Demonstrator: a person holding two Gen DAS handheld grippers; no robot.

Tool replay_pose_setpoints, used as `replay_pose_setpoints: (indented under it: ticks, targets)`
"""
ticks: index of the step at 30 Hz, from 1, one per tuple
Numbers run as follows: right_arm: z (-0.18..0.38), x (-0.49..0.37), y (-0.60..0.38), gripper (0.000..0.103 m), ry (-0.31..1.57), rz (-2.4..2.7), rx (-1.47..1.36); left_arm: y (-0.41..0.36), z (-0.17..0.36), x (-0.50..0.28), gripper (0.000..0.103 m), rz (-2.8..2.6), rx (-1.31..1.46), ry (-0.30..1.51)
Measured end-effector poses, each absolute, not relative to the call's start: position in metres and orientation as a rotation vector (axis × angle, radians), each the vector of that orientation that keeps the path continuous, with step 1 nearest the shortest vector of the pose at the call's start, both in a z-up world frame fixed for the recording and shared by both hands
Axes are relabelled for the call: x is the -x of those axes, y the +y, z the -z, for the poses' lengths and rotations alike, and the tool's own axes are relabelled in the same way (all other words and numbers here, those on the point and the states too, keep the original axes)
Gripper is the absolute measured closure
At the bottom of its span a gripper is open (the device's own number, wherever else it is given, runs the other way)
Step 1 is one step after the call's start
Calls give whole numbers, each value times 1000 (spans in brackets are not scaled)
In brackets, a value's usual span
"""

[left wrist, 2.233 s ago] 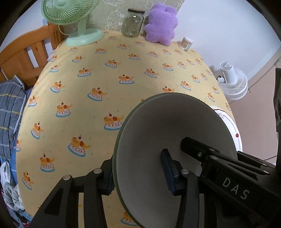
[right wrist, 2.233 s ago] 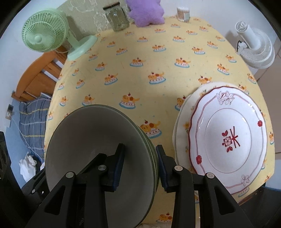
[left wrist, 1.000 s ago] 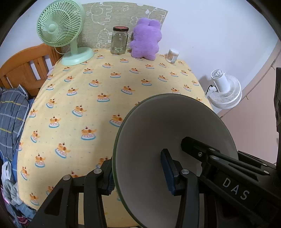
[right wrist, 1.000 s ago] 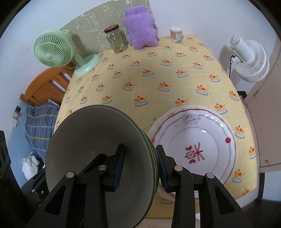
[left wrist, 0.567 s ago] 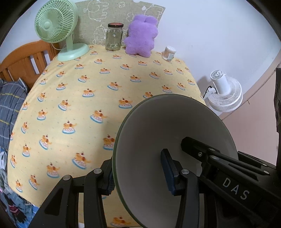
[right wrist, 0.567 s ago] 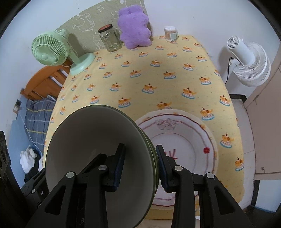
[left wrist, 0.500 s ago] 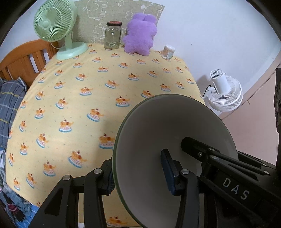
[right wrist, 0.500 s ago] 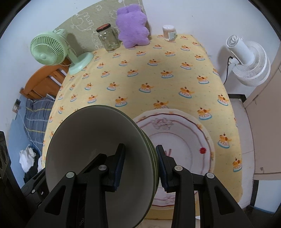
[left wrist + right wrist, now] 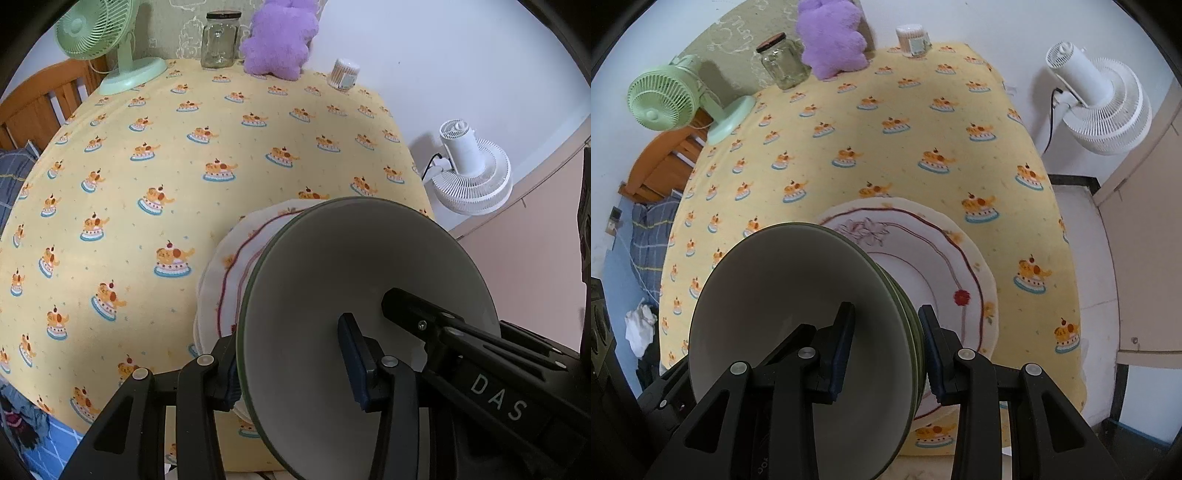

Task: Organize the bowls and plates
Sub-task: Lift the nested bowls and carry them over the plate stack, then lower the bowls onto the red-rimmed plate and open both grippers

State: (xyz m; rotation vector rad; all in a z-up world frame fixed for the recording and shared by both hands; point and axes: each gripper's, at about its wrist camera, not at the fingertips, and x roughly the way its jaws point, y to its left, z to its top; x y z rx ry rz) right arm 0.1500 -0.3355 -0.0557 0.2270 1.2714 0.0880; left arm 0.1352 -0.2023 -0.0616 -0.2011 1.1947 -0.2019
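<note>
A stack of grey bowls with green rims (image 9: 798, 295) hangs tilted above the table, held from two sides. My right gripper (image 9: 886, 349) is shut on the stack's rim, one pad inside the top bowl and one against the outer bowls. My left gripper (image 9: 291, 365) is shut on the opposite rim of the bowls (image 9: 351, 277); the other gripper's black body (image 9: 480, 369) reaches into the bowl there. Just beneath lies a white plate with red trim (image 9: 923, 258) on a larger cream plate (image 9: 988, 295), near the table's front right corner. The bowls hide part of both plates.
The yellow cake-print tablecloth (image 9: 184, 166) covers the table. Along its far edge stand a green fan (image 9: 122, 70), a glass jar (image 9: 218, 40), a purple plush (image 9: 277, 44) and a cotton-swab tub (image 9: 343, 74). A white floor fan (image 9: 1104, 107) is right; a wooden bed frame (image 9: 661, 166) is left.
Both grippers have carried the bowls lower and over the plates. In the left wrist view the plates have come into sight under the bowls. Neither grip has changed.
</note>
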Motion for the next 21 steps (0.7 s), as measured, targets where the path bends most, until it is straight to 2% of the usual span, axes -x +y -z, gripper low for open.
replay_pose_setpoints:
  ticks: [21]
  targets:
    - [66, -171, -346, 64, 1247, -131, -213, -215, 69, -153, 58, 141, 187, 1181]
